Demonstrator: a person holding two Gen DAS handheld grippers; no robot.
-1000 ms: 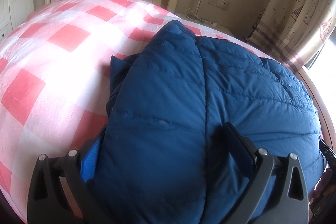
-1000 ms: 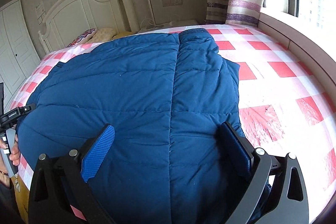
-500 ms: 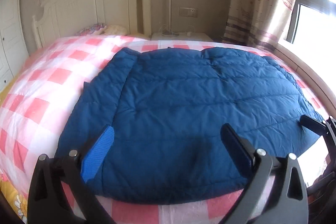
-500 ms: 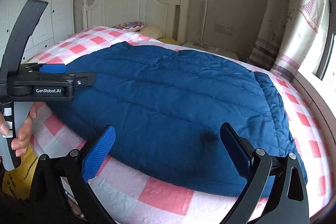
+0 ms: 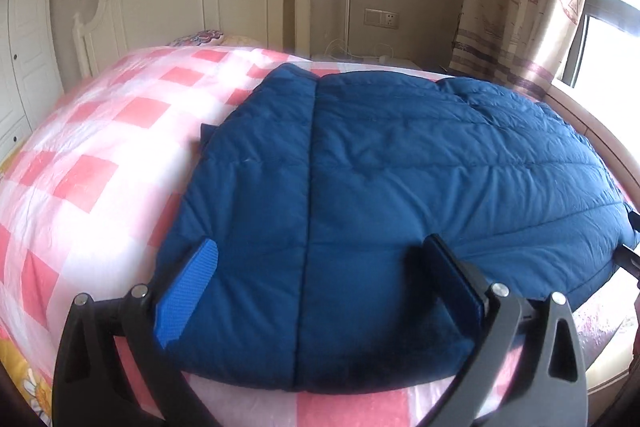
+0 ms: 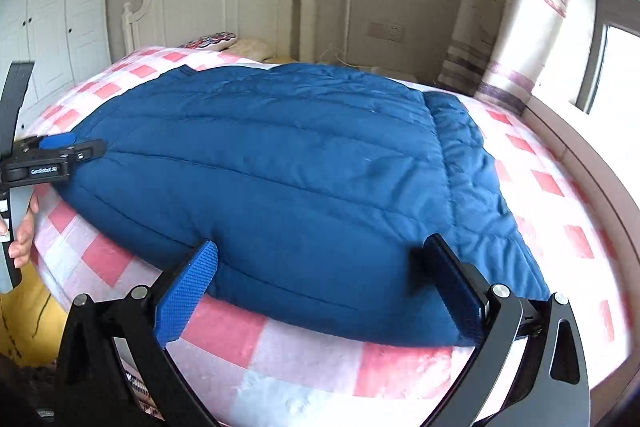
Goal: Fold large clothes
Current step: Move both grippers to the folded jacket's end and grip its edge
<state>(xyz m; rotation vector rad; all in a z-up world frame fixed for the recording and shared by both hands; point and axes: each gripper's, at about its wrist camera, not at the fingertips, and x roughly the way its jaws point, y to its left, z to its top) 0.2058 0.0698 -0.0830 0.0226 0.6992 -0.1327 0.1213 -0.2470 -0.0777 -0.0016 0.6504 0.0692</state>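
Both my left gripper (image 5: 320, 283) and right gripper (image 6: 320, 279) have drawn back from the blue padded jacket (image 5: 392, 195), jaws apart and empty, leaving it folded flat on the checked bed (image 5: 96, 155), so this fold looks finished.

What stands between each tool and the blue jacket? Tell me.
Nothing visible does. The left tool and right tool are both open at the near edge of the blue jacket, which lies on the checked bed.
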